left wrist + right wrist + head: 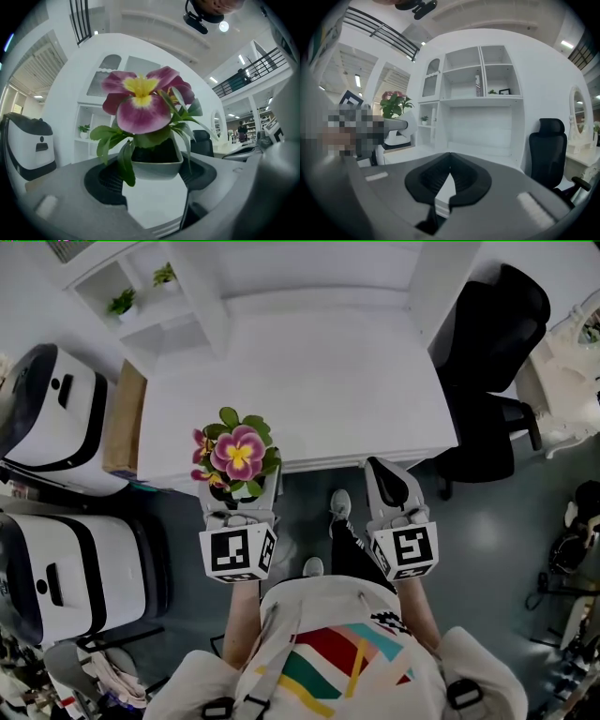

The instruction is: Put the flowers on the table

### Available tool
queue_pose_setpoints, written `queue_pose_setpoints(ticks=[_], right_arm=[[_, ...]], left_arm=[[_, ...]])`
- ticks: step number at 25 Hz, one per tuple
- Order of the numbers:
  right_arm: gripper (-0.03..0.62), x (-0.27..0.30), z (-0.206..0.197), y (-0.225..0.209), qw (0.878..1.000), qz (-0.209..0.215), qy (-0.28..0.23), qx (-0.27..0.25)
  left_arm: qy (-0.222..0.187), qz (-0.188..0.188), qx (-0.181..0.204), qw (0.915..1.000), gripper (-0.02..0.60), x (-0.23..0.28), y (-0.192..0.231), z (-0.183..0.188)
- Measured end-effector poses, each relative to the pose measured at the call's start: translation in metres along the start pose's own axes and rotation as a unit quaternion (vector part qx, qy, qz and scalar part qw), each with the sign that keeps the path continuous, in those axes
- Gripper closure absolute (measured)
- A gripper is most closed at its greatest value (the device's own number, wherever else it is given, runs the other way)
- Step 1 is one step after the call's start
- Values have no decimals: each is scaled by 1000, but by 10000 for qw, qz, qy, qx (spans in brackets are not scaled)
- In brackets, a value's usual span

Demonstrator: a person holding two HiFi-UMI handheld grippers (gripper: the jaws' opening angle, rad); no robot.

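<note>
1. A white table (309, 381) is set against a white wall (539, 79), and a grey floor (506, 512) is seen before it.
2. A black chair (487, 362) is placed right of the table.
3. White shelves (141, 296) with small plants (122, 304) are fitted at the table's far left corner.
4. Two white-and-black machines (47, 409) are stood left of the table.
5. Strip lights (567, 44) are lit in the ceiling above the table.
</note>
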State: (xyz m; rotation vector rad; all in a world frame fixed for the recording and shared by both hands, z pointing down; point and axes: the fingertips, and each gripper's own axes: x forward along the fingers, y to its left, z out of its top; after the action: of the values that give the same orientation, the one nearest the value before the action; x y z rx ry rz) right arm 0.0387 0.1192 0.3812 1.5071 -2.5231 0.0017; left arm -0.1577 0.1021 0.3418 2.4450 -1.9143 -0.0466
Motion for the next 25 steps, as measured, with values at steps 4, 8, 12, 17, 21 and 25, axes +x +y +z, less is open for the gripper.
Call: queue_pose_setpoints(ticks=[4, 8, 12, 17, 21, 25], right_arm=[[593, 49, 7, -28, 9996, 206, 74, -170], [594, 93, 20, -58, 9991, 308, -13, -287], [594, 124, 24, -90, 9982, 384, 36, -454], [594, 158, 25, -120, 9983, 479, 61, -327], [593, 178, 13, -141, 9981, 560, 240, -61], [592, 193, 10, -151, 9968, 741, 272, -110]], left_arm=[[8, 95, -18, 10000, 241, 58, 12, 6], [-131, 245, 69, 9996, 241, 109, 22, 19], [-80, 373, 55, 9993, 241, 146, 21, 17], [-9, 513, 104, 9986, 241, 178, 22, 11], [37, 725, 94, 9973, 241, 196, 25, 5], [131, 909, 94, 9957, 241, 213, 33, -1]])
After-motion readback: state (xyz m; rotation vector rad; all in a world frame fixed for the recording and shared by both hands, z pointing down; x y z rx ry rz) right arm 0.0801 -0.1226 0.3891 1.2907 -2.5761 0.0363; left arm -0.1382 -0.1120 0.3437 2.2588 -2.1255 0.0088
